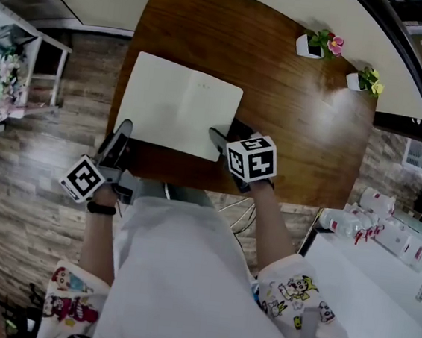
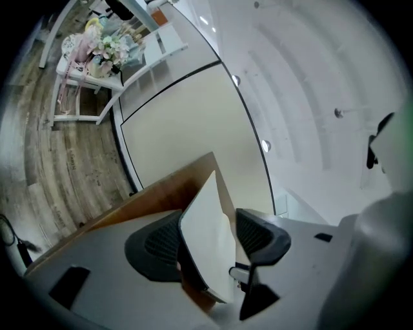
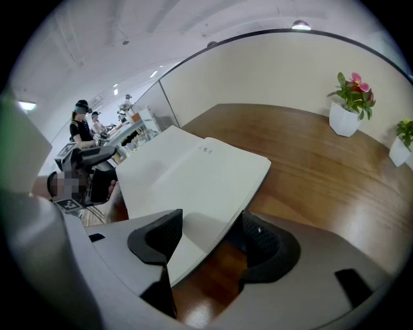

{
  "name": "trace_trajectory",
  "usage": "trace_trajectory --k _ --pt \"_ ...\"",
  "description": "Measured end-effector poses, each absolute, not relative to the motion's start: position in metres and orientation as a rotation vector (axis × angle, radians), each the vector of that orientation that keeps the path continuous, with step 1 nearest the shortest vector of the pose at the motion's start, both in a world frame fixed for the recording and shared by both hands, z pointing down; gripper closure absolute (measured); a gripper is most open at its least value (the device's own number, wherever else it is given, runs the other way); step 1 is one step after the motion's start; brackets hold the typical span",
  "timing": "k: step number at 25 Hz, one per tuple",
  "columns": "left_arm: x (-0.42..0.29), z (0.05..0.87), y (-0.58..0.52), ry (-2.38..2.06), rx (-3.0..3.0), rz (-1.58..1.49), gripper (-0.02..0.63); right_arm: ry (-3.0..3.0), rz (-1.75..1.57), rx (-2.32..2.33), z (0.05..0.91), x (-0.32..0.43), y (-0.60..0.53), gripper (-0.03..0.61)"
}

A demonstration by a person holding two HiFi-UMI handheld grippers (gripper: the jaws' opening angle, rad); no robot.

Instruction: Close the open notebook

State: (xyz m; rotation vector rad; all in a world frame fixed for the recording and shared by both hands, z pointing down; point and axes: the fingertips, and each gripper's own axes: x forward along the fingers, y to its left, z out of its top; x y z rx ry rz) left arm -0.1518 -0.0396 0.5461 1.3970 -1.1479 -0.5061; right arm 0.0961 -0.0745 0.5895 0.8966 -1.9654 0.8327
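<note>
Lowest in the head view, closest to the lens, is the person's white smock (image 1: 177, 273) with cartoon-printed sleeves, both forearms reaching up the frame to the table.

The left gripper (image 1: 123, 131) sits at the near left corner of the open white blank-paged notebook (image 1: 176, 105). In the left gripper view its jaws stand fairly wide with the notebook's edge between them. The left pad is close against the sheet and a gap remains on the other side, so I judge it is not yet clamped.

The right gripper (image 1: 228, 133) is at the notebook's near right corner, tipped steeply down. Its jaws are spread, one over the page and the other just beyond the edge above the wood, with nothing pinched.

The notebook lies spread flat at left of centre, its near edge along the table's front. Nothing of the closing is done. By my reading, one half must still be gripped, lifted and folded over the spine onto the other.

The brown wooden table (image 1: 298, 129) is glossy, with two small white flowerpots (image 1: 318, 42) at upper right. The grey plank floor (image 1: 37, 184) surrounds it, with a white shelf unit (image 1: 11, 68) of flowers at left and a white counter (image 1: 378, 294) with bottles at lower right.
</note>
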Motion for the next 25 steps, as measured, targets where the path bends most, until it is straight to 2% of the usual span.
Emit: trace_trajectory --k 1,6,25 --pt "-0.152 0.548 -0.039 -1.15 1.397 -0.496 0.412 -1.966 0.833 0.897 0.589 0.096 -0.074 0.308" --pt "-0.152 0.554 -0.038 -1.177 1.383 -0.428 0.582 -1.97 0.834 0.903 0.589 0.096 -0.073 0.308" --pt "-0.142 0.529 -0.04 -1.177 1.567 -0.212 0.601 -2.014 0.826 0.929 0.587 0.097 -0.073 0.308"
